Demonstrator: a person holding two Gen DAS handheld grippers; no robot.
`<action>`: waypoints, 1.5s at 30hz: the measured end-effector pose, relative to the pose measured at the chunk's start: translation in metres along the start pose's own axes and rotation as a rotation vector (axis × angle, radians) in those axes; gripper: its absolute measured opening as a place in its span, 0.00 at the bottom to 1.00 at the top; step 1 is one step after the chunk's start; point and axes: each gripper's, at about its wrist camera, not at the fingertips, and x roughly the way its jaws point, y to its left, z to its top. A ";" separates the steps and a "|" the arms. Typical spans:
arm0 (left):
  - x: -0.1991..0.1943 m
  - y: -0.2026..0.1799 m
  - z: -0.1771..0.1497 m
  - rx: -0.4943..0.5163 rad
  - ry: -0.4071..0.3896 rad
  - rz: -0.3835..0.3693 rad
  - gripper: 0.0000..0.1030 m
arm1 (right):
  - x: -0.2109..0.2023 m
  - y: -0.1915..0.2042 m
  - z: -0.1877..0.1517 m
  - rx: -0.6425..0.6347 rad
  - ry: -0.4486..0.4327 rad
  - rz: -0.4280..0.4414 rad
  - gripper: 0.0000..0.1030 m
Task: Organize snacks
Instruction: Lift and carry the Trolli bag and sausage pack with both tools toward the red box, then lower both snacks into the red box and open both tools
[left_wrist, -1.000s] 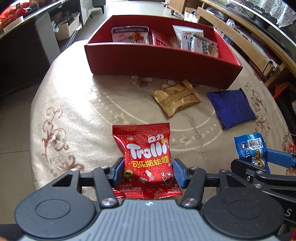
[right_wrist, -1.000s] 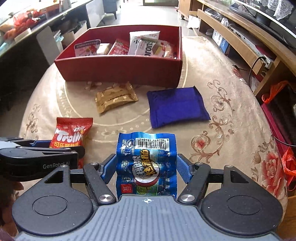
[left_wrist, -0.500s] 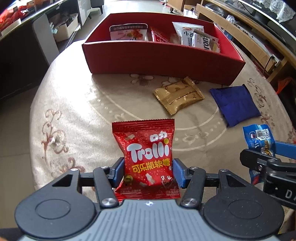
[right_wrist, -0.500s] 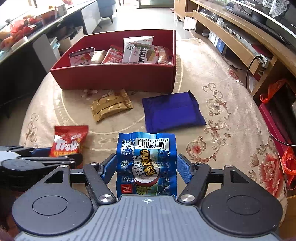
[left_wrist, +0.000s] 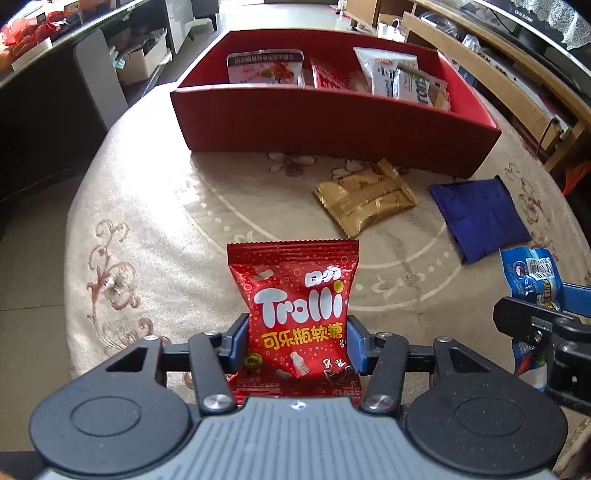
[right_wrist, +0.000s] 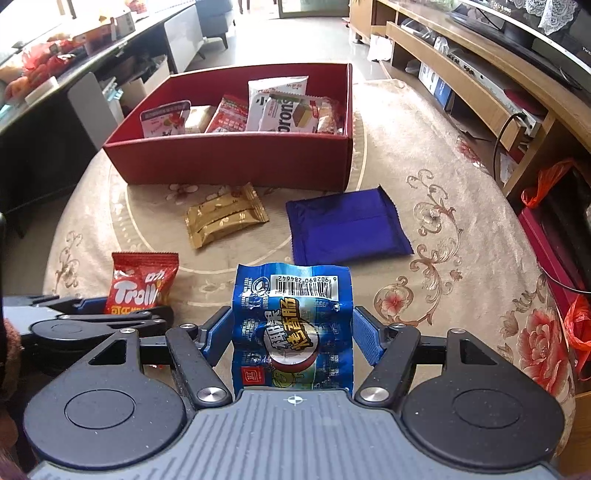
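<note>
Two packets are held clear of the worktop (right_wrist: 461, 229), ready for the red box (right_wrist: 229, 162) at the far side: the left gripper (left_wrist: 293, 343) has just closed its jaws, pinching the Trolli gummy bag (left_wrist: 295, 314), while the right gripper (right_wrist: 291, 338) jaws pinch the blue sausage packet (right_wrist: 291, 321).

Both views ride on the hand-held tools, looking steeply down and forward along the fingers at the cloth-covered worktop (left_wrist: 147, 206), close above it. The left view sits left of the right one. Both share the red box (left_wrist: 332, 122) (right_wrist: 229, 158), gold packet (left_wrist: 365, 201) and purple packet (right_wrist: 347, 227).
</note>
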 end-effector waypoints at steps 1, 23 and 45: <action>-0.003 0.000 0.001 0.000 -0.008 -0.004 0.46 | -0.001 0.000 0.001 0.001 -0.004 0.000 0.72; -0.038 -0.001 0.069 -0.040 -0.169 -0.072 0.46 | -0.004 0.001 0.062 0.033 -0.112 0.011 0.72; -0.014 -0.005 0.146 -0.048 -0.225 -0.034 0.46 | 0.023 -0.005 0.132 0.052 -0.156 -0.004 0.72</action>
